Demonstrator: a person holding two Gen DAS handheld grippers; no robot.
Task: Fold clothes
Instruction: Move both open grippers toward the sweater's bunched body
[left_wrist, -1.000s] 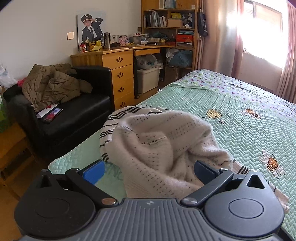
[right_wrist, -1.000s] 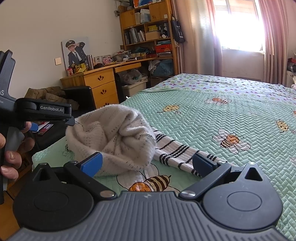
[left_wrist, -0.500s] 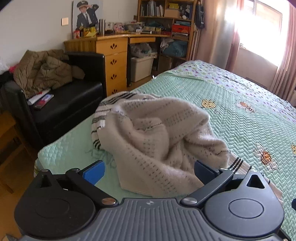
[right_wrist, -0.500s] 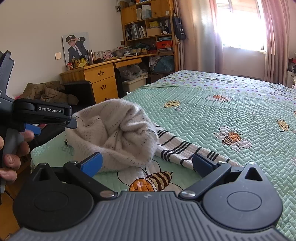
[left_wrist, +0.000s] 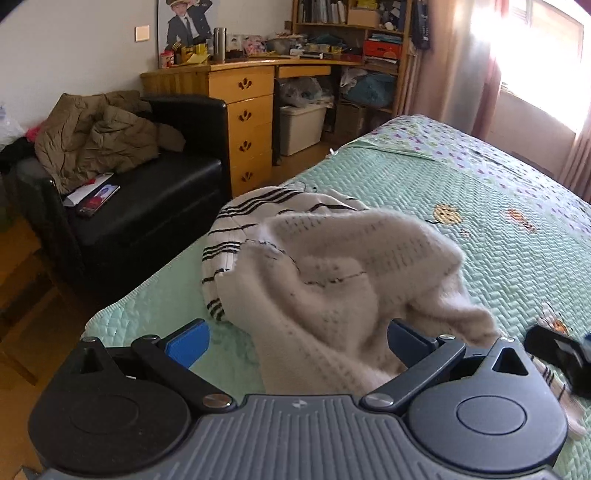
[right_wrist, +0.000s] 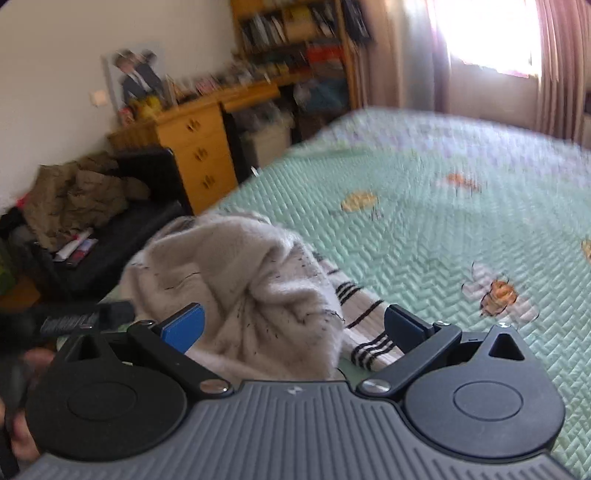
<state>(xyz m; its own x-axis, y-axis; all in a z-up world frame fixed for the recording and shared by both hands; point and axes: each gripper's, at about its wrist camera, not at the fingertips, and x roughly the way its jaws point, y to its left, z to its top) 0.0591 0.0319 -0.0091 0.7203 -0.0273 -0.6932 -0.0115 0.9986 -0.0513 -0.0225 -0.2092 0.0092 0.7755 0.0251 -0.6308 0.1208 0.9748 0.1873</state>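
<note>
A cream knitted sweater (left_wrist: 343, 280) with black-striped cuffs and hem lies crumpled in a heap near the corner of the green bee-print bedspread (left_wrist: 498, 229). My left gripper (left_wrist: 297, 341) is open, its blue pads on either side of the heap's near edge, with cloth lying between them. In the right wrist view the same sweater (right_wrist: 243, 280) fills the space between the pads of my open right gripper (right_wrist: 293, 325), and a striped sleeve (right_wrist: 365, 325) trails to the right. The right gripper's tip (left_wrist: 557, 349) shows at the right edge of the left wrist view.
A black armchair (left_wrist: 147, 206) holding a brown jacket (left_wrist: 96, 133) stands left of the bed. Behind it are a wooden desk with drawers (left_wrist: 243, 122), a bookshelf and curtains by a bright window. A hand (right_wrist: 22, 435) holds the left gripper at the right view's left edge.
Both grippers have moved closer to the sweater heap. The right gripper swung left and tilted, so its view is blurred. Both stay open.
</note>
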